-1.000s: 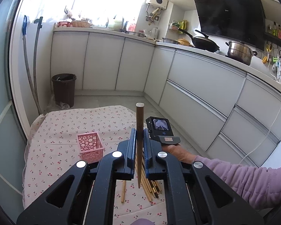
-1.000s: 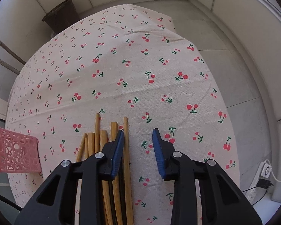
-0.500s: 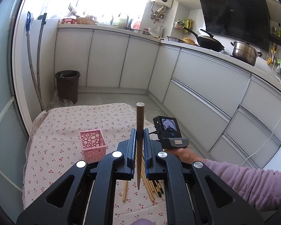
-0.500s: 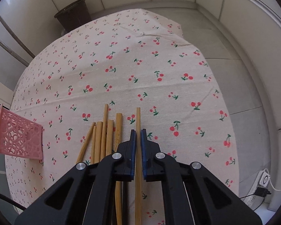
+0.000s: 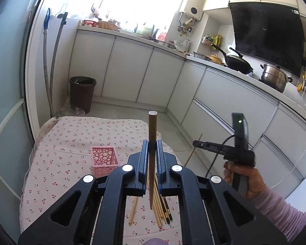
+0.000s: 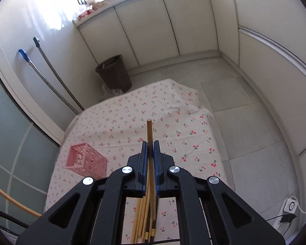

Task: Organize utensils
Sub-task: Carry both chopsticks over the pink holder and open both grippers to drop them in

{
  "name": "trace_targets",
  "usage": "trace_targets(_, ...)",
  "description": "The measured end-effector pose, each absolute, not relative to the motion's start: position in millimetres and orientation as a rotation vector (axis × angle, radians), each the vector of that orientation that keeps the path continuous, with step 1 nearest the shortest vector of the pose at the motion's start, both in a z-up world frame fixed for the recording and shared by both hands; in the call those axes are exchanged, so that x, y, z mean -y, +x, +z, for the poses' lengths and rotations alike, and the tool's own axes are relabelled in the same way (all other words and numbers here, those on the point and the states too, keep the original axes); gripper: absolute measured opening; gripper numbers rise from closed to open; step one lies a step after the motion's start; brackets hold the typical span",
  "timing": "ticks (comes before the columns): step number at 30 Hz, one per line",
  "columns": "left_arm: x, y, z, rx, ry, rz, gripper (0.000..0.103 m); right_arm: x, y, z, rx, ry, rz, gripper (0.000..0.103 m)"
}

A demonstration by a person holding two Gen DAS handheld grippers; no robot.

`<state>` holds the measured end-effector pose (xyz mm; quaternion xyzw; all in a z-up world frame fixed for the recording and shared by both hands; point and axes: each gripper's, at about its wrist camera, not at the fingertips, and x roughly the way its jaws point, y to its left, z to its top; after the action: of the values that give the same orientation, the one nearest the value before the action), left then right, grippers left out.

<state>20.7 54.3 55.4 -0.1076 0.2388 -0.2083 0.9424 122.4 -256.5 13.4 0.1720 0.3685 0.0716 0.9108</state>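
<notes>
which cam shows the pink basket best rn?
Left wrist: the pink basket stands upright on the cherry cloth, open top and front wall sharp. Right wrist shows the pink basket blurred, and its lower corner is cut off by the right gripper.

Bright daylight from the window (image 5: 132, 2), blown out to plain white in the left wrist view, with detail lost along the sill. Same glare top left in the right wrist view, washing over the wall (image 6: 40, 20) and the cupboard doors (image 6: 144, 20). Soft, even light elsewhere; faint shadows only under the pink basket (image 5: 105, 160) and the chopsticks (image 5: 160, 206) on the cherry-print cloth (image 5: 71, 143). Strong fisheye bending at the edges, cupboard lines curved, corners cut off in black. Sharp in the left wrist view. Motion blur in the right wrist view, basket (image 6: 85, 164) and cloth pattern (image 6: 132, 118) smeared, black fingers (image 6: 141, 163) crisp.
</notes>
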Motion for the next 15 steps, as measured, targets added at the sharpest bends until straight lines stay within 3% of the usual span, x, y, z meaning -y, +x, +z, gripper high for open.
trace_targets(8,-71,50,95,-0.400,-0.246,-0.290,0.007,248,133,86,-0.588,0.462,0.236,0.006)
trace_targets(15,-83,98,98,-0.382,-0.261,-0.170,0.007,228,154,103,-0.561,0.511,0.294,0.006)
